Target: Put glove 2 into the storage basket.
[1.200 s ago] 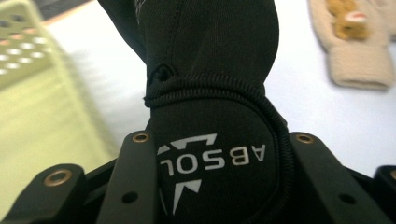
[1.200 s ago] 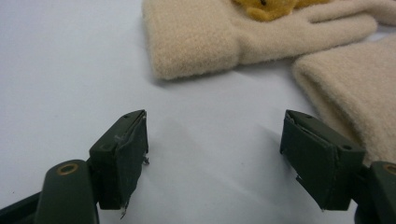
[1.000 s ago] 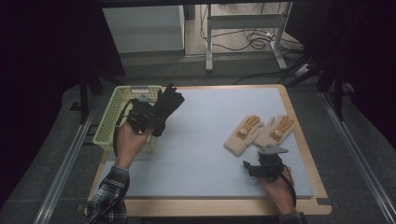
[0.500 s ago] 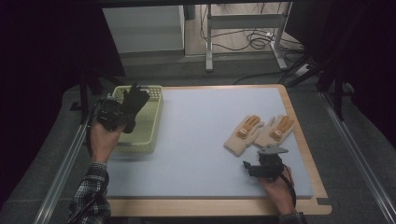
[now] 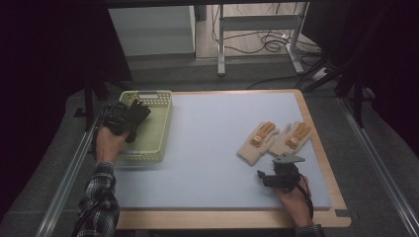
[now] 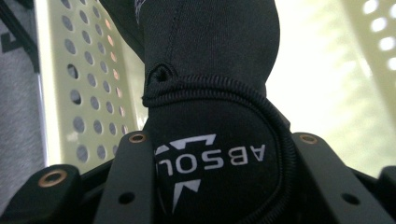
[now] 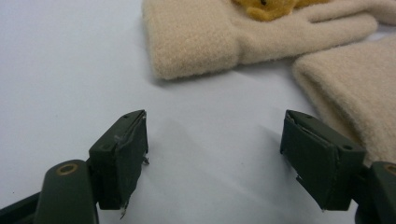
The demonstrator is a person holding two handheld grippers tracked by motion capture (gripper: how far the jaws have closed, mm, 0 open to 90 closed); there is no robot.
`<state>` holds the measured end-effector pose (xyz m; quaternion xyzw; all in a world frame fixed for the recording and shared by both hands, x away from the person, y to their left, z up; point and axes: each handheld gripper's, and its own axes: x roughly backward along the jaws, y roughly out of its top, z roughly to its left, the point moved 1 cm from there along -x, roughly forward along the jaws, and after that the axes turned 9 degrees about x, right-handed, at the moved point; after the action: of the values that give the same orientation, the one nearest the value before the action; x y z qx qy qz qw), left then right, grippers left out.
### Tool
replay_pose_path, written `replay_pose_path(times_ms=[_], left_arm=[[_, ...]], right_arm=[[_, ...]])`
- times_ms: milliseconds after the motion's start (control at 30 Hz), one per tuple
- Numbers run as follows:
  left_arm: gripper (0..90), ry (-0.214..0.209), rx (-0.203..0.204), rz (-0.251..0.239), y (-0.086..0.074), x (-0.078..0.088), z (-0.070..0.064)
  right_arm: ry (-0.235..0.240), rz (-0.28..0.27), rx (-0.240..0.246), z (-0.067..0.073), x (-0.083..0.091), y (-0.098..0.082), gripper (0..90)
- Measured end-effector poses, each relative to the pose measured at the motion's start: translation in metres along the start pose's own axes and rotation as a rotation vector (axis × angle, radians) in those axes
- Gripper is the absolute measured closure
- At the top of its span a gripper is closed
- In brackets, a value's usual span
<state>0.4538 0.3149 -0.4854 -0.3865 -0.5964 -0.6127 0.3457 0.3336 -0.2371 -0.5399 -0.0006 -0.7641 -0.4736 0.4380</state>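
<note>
My left gripper (image 5: 127,118) is shut on a black glove (image 5: 137,114) and holds it over the left part of a pale green perforated basket (image 5: 154,143). In the left gripper view the glove (image 6: 210,84), with white lettering on its cuff, sits clamped between the jaws of my left gripper (image 6: 222,144), and the basket's holed wall (image 6: 88,93) lies behind. My right gripper (image 5: 264,177) rests open on the blue mat, just short of two beige knit gloves (image 5: 259,140) (image 5: 292,138). Nothing lies between the jaws of my right gripper (image 7: 215,149); the beige gloves (image 7: 224,42) (image 7: 345,88) lie just ahead.
A blue mat (image 5: 212,143) covers the wooden table (image 5: 326,148). The basket stands at the mat's left edge. Dark floor, a metal rail (image 5: 69,173) on the left, and a table frame with cables (image 5: 257,39) lie beyond.
My left hand has carried the black glove leftward and down, from the basket's right edge to over its left side. The right hand has stayed put.
</note>
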Motion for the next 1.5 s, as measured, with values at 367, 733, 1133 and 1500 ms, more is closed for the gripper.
replay_pose_path(times_ms=[367,733,1133,1500], left_arm=[[46.8,0.126,-0.026,0.125,0.014,-0.024,0.002],[9.3,0.03,-0.008,0.082,0.005,-0.01,0.006],[3.8,-0.203,0.035,-0.081,-0.01,0.012,0.007],[2.4,-0.299,-0.061,-0.21,-0.027,0.036,-0.017]], right_arm=[[0.004,-0.001,-0.001,0.0,0.0,0.0,22.4],[0.004,0.0,0.0,0.0,0.0,0.0,22.4],[0.003,0.0,0.001,0.0,0.0,0.0,22.4],[0.002,0.003,0.003,0.0,0.0,0.0,22.4]])
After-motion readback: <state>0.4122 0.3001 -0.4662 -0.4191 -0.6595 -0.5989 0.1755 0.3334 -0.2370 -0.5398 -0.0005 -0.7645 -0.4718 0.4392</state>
